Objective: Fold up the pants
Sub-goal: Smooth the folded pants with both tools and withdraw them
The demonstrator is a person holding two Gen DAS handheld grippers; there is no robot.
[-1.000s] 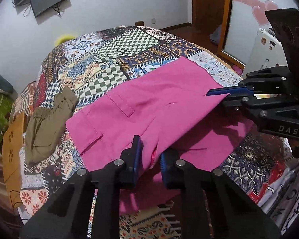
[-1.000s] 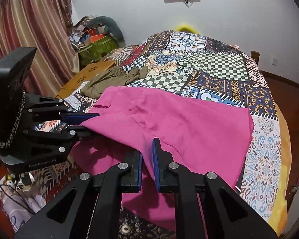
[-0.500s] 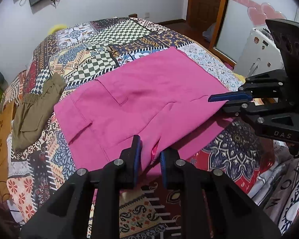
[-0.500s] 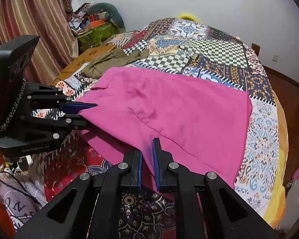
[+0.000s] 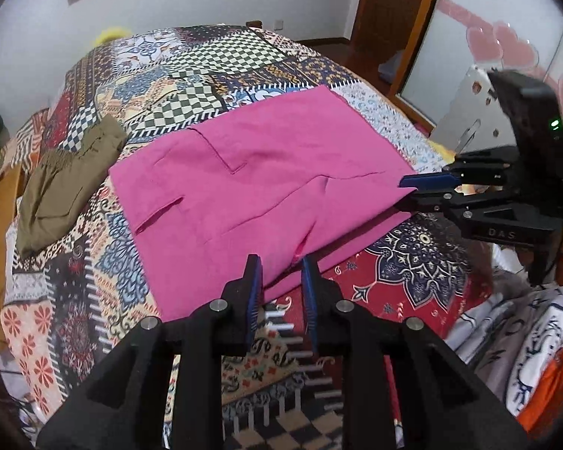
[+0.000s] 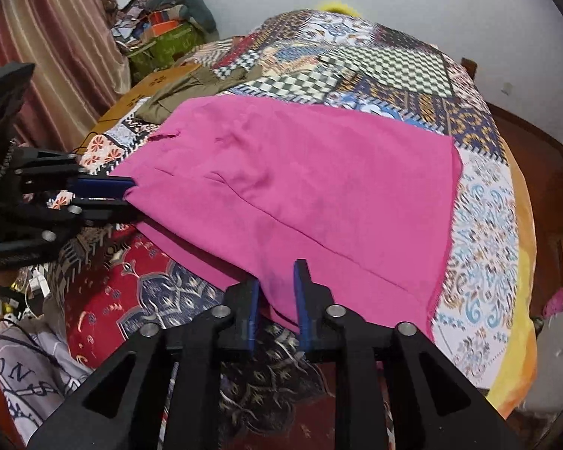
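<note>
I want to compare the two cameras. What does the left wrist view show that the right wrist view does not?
Only the left wrist view shows the wooden door and the pants' pocket flap. Only the right wrist view shows the striped curtain. Both show the pink pants lying on the patchwork bedspread, the olive garment beside them, and both grippers.

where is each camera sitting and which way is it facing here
Left wrist: sits on the left gripper, looking steeply down across the patchwork bedspread at the pink pants; the right gripper shows at right.
Right wrist: sits on the right gripper, looking down at the same pants; the left gripper shows at left.
Shared: pants, bedspread, olive-green garment, each other's gripper.
</note>
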